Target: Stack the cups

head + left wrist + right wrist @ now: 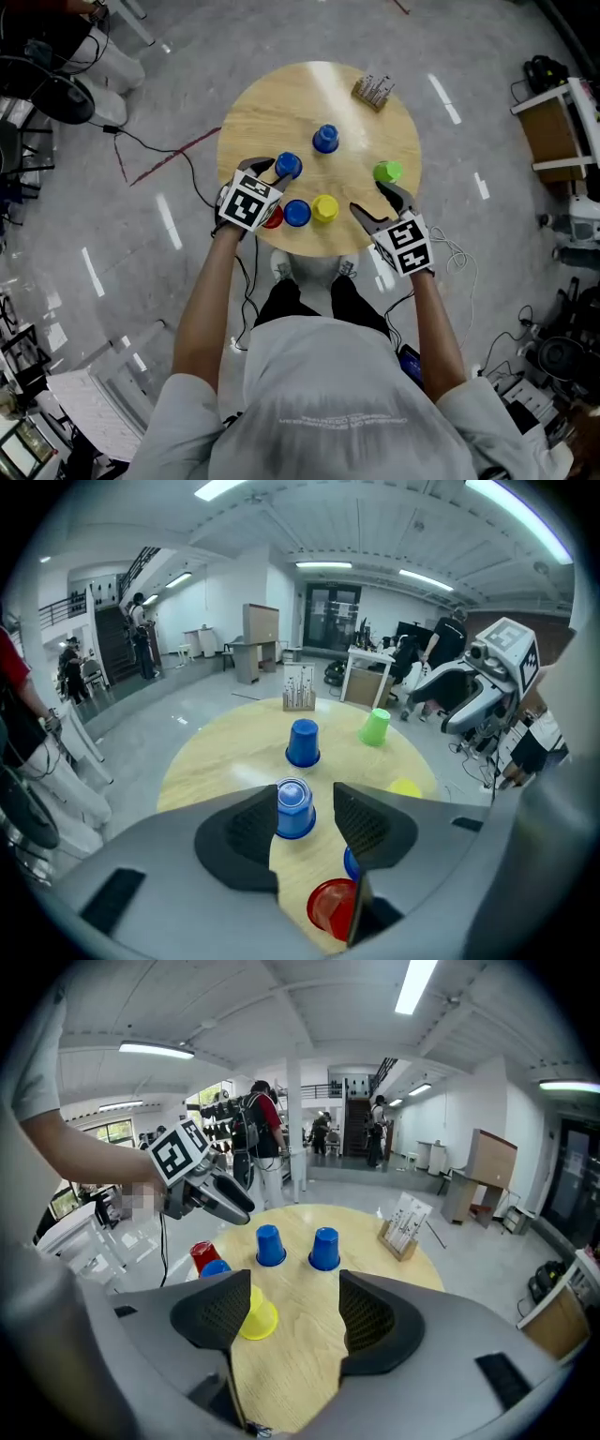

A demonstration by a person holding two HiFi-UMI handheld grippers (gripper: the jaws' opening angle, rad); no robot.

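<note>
Several upturned cups stand on the round wooden table (272,103): one blue cup (325,139) at the middle, a second blue cup (288,166) left of it, a third blue cup (297,213) near the front, plus a yellow cup (325,208), a green cup (387,172) and a red cup (273,219). My left gripper (270,172) is open, and in its own view the second blue cup (294,808) stands between the jaws with a gap at the right pad. My right gripper (375,203) hangs open and empty just under the green cup; in its own view the yellow cup (255,1316) lies by the left jaw.
A small wooden stand (373,91) with upright cards sits at the table's far edge. Cables (150,145) run across the grey floor to the left. A wooden shelf unit (562,131) and other gear stand at the right. The person's legs are under the near rim.
</note>
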